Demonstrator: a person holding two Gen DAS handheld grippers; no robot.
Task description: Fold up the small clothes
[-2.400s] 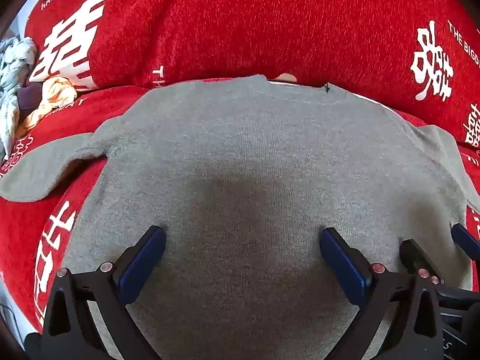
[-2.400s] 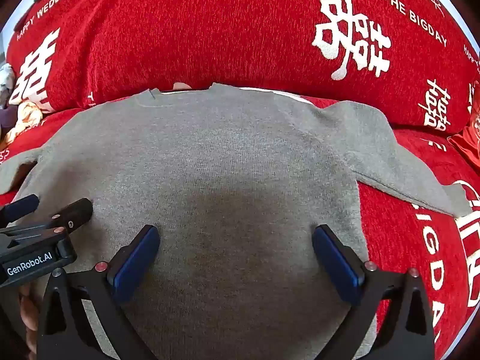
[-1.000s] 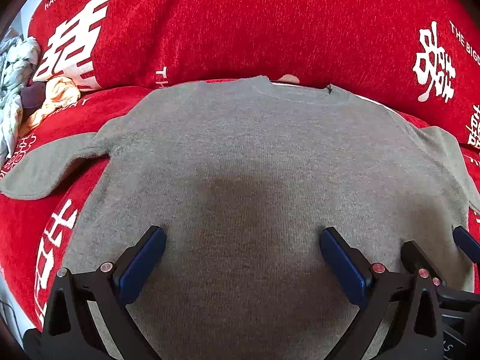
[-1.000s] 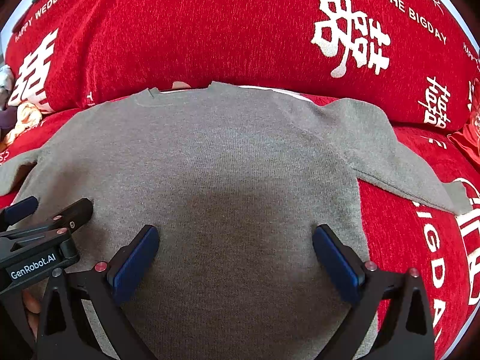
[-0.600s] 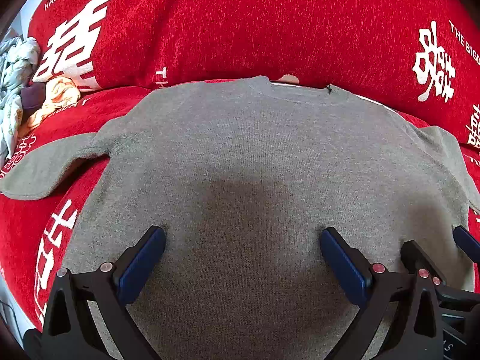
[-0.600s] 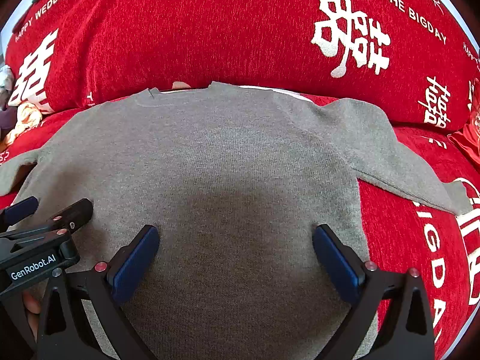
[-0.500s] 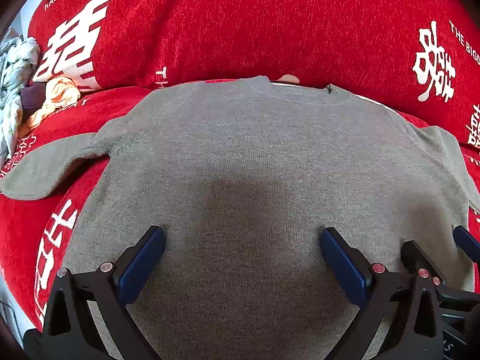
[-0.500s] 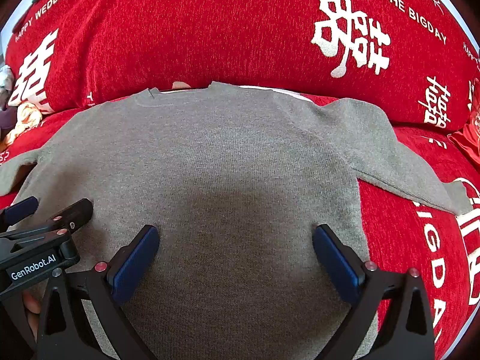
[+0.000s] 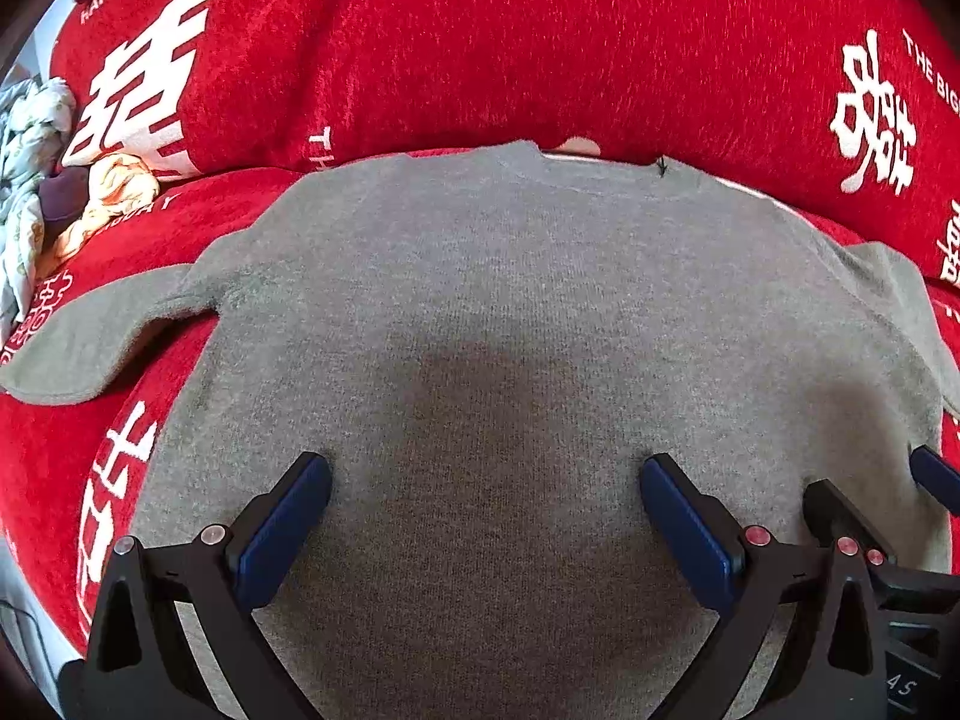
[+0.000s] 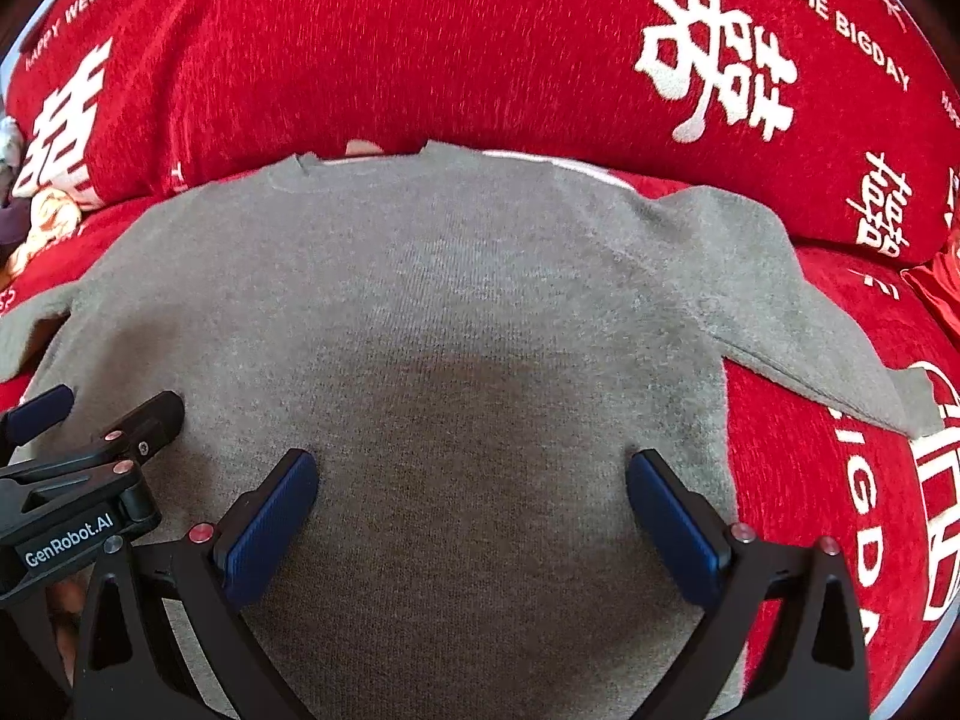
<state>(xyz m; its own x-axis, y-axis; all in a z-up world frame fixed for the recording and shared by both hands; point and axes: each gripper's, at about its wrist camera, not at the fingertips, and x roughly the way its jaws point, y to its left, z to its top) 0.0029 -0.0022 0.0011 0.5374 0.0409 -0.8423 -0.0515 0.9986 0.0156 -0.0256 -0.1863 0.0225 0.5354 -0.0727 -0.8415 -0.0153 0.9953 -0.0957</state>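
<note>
A small grey knit sweater (image 9: 510, 300) lies flat on a red sofa seat, collar at the far side, and it also fills the right wrist view (image 10: 450, 312). Its left sleeve (image 9: 90, 336) and right sleeve (image 10: 798, 312) spread outward. My left gripper (image 9: 483, 504) is open and empty, hovering over the lower left of the sweater's body. My right gripper (image 10: 471, 498) is open and empty over the lower right. Each gripper shows at the edge of the other's view, the right one (image 9: 882, 510) and the left one (image 10: 90, 420).
The red sofa cover (image 10: 420, 42) with white printed characters rises as a backrest behind the sweater. A pile of other small clothes (image 9: 54, 180) sits at the far left on the seat. A red item (image 10: 942, 288) lies at the far right.
Almost nothing has changed. Both grippers stay open over the sweater, with only a slight drift of the view.
</note>
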